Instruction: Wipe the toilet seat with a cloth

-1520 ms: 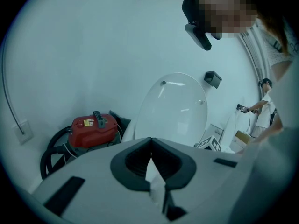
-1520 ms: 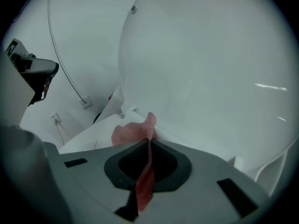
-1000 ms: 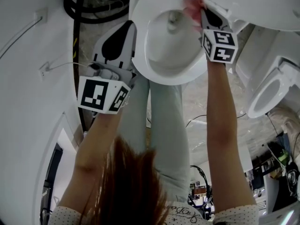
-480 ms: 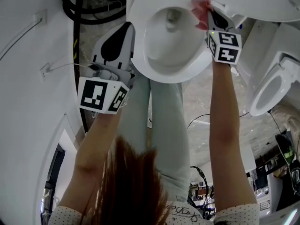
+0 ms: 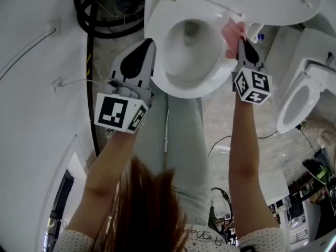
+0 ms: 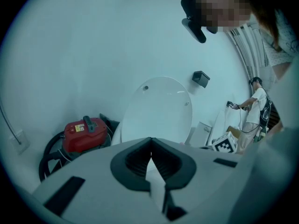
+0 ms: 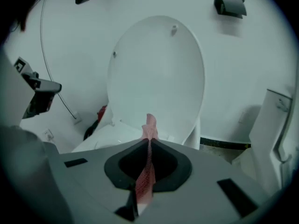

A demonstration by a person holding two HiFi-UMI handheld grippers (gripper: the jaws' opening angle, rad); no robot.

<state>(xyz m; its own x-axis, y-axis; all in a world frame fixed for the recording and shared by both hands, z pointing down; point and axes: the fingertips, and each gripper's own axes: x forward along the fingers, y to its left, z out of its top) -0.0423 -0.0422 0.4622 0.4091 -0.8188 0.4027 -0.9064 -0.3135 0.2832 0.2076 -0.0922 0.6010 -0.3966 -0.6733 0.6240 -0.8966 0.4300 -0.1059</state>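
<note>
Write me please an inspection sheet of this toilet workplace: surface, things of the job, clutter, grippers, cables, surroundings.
Surface: the white toilet seat is down and the lid is raised; no dirt can be made out.
Job's things: the pink cloth is against the seat's rim, at the head view's right.
Clutter: a red vacuum cleaner with a black hose stands beside the toilet.
Grippers: the right gripper is shut on the cloth; the left gripper is shut and empty, beside the seat's other edge.
Cables: a white cable runs on the wall; a dark cable lies on the floor.
Surroundings: a second toilet and another person in the background.
</note>
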